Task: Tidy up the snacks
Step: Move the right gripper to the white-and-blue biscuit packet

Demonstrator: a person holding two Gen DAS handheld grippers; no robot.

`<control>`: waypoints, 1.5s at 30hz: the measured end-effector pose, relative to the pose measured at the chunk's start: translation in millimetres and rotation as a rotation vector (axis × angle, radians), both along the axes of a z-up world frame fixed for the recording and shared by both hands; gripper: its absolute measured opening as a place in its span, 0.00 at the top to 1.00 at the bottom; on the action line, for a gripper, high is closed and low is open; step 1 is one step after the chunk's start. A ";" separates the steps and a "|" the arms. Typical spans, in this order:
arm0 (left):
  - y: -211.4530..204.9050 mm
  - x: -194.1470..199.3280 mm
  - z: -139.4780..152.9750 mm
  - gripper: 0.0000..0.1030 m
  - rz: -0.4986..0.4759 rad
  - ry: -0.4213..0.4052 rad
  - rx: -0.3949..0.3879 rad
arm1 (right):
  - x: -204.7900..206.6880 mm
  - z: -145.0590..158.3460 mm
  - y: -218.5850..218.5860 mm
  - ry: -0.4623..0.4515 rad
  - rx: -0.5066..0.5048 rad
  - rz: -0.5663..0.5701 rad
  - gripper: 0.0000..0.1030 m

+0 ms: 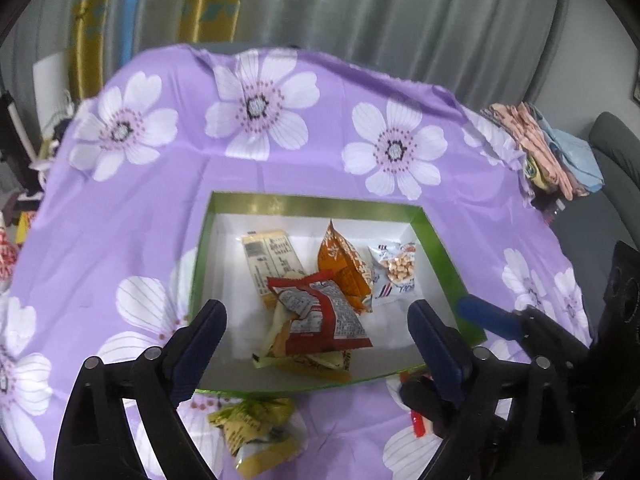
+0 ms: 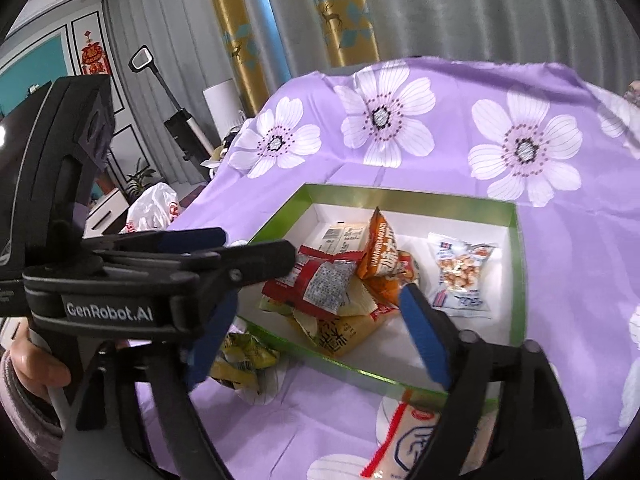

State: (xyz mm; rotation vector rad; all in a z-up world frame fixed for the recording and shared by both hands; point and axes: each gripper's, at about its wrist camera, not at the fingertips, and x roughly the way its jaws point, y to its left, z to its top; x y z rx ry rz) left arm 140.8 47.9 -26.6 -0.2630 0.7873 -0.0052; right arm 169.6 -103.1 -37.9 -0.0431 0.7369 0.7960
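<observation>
A green-rimmed box (image 1: 436, 240) with a white inside lies on the purple flowered cloth. In it are a red packet (image 1: 320, 312), an orange packet (image 1: 344, 268), a cream bar (image 1: 272, 264) and a clear bag of nuts (image 1: 396, 272). My left gripper (image 1: 316, 320) hangs open over the box's near half, nothing touching its pads. My right gripper (image 2: 316, 336) is open too, above the box's near edge (image 2: 518, 260), beside the left gripper (image 2: 256, 246). A yellow-green packet (image 1: 256, 428) and a red-and-white packet (image 2: 408, 440) lie on the cloth in front of the box.
Folded cloths (image 1: 552, 152) are stacked at the table's far right corner. A white plastic bag (image 2: 152, 208) sits beyond the table's left edge. A person's hand (image 2: 32, 364) holds the left gripper's handle. Curtains hang behind the table.
</observation>
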 end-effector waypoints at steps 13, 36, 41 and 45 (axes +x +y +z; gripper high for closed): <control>-2.2 -71.1 28.0 0.04 0.061 -0.097 0.072 | -51.7 26.4 -36.5 -0.042 0.016 -0.019 0.04; -30.5 -130.3 -0.3 0.04 0.046 -0.007 0.026 | -104.5 7.3 -71.6 0.008 -0.056 -0.046 0.04; -45.2 -127.9 -31.1 0.04 0.005 0.082 0.012 | -107.5 -15.9 -89.3 0.063 -0.089 -0.073 0.04; -59.5 -124.2 -46.9 0.04 -0.037 0.132 -0.022 | -101.0 -35.3 -107.4 0.106 -0.107 -0.122 0.04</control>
